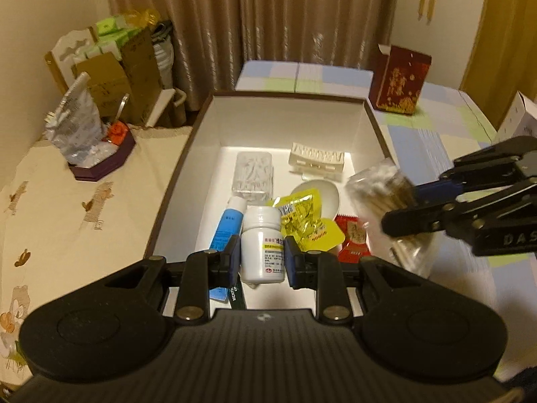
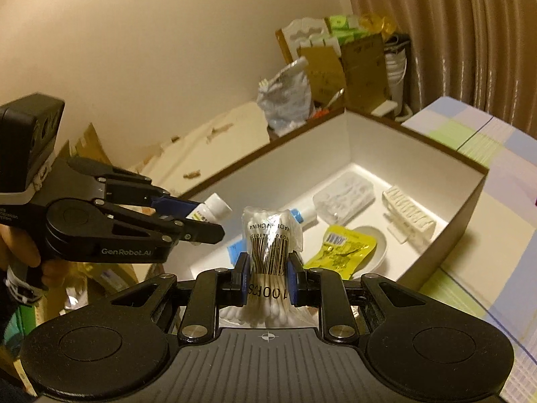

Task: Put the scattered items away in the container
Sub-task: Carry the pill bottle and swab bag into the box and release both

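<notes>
Left gripper: jaws nearly closed, blue pads pressed on both sides of a pill bottle.
Pill bottle: white plastic with a white cap and a printed label with a yellow band; it stands upright between the left jaws, over the near end of the box.
Right gripper: jaws narrowed, squeezing a pack of cotton swabs at its waist.
Cotton swabs: a clear plastic bag full of white-tipped sticks, with a black barcode and printed lettering; it sticks up past the right jaws, with more of the bag bulging behind them. In the left wrist view it hangs over the box's right edge.
Box: large, open, white inside with a dark brown rim, lying ahead of and below both grippers.
Inside the box: a blue and white tube, yellow foil packets lying over a small white dish, a red sachet, a clear plastic case and a white ribbed holder toward the far end.
Surface: a pastel checked cloth lies under the box, with a red and gold carton standing on it beyond the box's far right corner.
Person: a hand grips the left gripper's handle, seen from the right wrist view.
</notes>
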A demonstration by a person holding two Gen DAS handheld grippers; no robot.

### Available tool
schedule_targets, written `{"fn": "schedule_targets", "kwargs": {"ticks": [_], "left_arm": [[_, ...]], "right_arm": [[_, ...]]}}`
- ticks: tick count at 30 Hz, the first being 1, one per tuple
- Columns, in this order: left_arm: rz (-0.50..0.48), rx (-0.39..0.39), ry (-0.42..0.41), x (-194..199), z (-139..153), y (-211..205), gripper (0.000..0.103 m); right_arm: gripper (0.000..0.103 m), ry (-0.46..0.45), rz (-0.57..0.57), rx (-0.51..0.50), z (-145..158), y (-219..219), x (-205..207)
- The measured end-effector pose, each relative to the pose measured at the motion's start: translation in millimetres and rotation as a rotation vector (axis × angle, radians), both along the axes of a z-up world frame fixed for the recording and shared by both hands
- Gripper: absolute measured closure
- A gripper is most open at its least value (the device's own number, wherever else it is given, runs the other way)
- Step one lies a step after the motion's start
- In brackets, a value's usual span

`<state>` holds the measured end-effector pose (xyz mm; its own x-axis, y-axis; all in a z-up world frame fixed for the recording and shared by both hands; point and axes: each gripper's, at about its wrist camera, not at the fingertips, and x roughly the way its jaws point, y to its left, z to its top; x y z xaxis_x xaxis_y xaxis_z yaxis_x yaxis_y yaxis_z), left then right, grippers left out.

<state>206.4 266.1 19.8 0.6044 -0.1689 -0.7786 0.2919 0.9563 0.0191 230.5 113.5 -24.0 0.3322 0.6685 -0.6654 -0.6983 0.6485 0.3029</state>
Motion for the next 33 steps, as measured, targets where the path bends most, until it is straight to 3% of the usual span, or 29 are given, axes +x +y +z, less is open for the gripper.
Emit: {"fn": "schedule_targets", "kwargs": {"ticks": [15, 33], "left_arm": [[-0.072, 0.005, 0.108, 22, -42, 9, 0.081], [-0.098, -0.003, 0.173, 42, -58, 4, 0.081]], "right_arm": [[0.079, 0.046, -0.039, -0.101, -35, 23, 22], [0.078, 0.037, -0.067, -0.148, -36, 16, 23]]}}
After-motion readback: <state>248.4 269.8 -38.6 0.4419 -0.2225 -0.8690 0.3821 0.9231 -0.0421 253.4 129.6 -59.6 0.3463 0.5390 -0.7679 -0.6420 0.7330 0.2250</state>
